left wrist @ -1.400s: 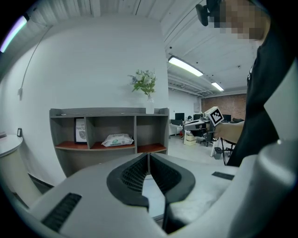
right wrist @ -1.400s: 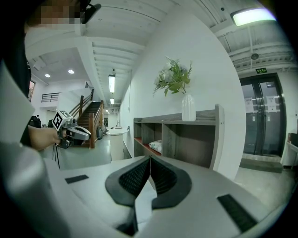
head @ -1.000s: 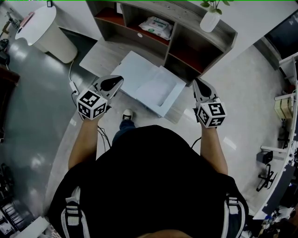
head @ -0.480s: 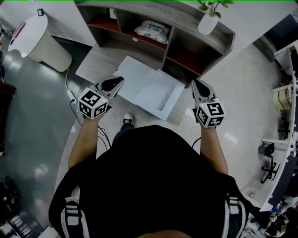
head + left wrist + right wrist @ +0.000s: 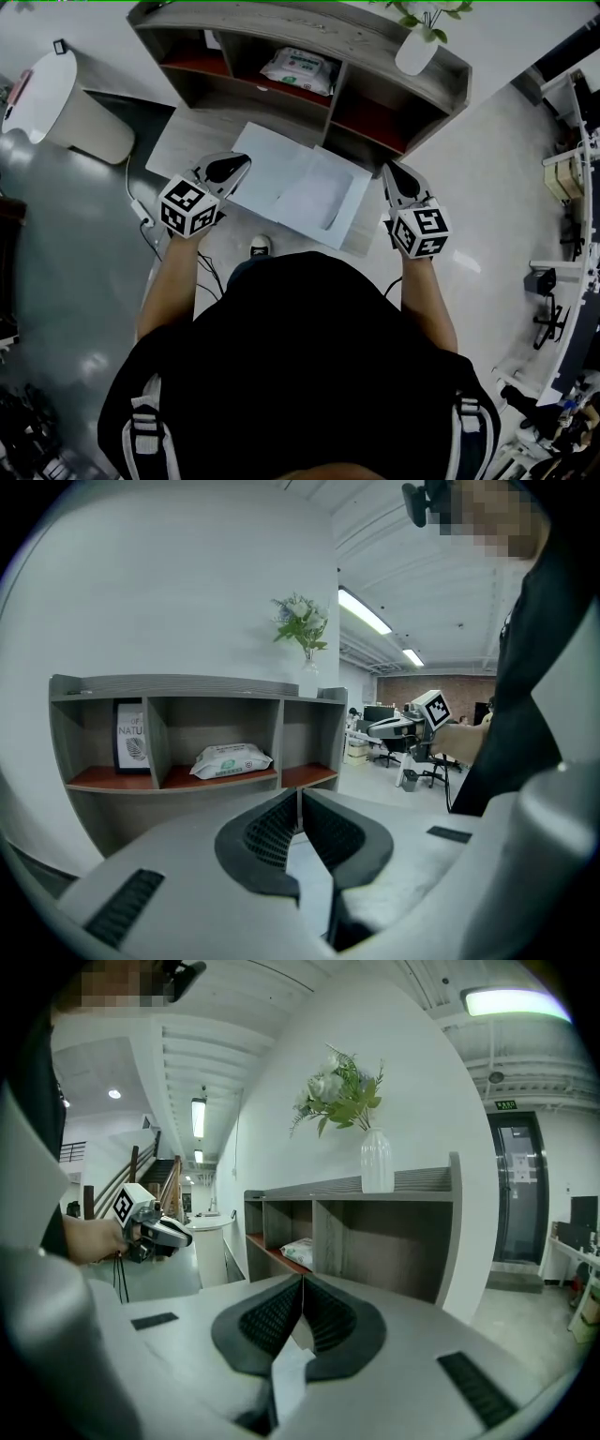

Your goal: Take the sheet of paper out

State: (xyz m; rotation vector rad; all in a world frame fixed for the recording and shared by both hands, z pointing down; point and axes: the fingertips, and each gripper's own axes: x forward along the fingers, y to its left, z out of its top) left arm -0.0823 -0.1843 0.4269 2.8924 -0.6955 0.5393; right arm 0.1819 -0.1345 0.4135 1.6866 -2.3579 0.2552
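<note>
Your left gripper (image 5: pixel 236 163) is clenched on nothing, jaws together, and your right gripper (image 5: pixel 392 176) is the same. Both point forward and a little down, with the low white box (image 5: pixel 265 150) between them. The sheet of paper (image 5: pixel 317 190) lies flat in the box's tray, just inward and ahead of the right tips and farther across from the left. Its long axis seems to run away from you toward the shelf (image 5: pixel 375 66), so I judge the right hand the nearer
</note>
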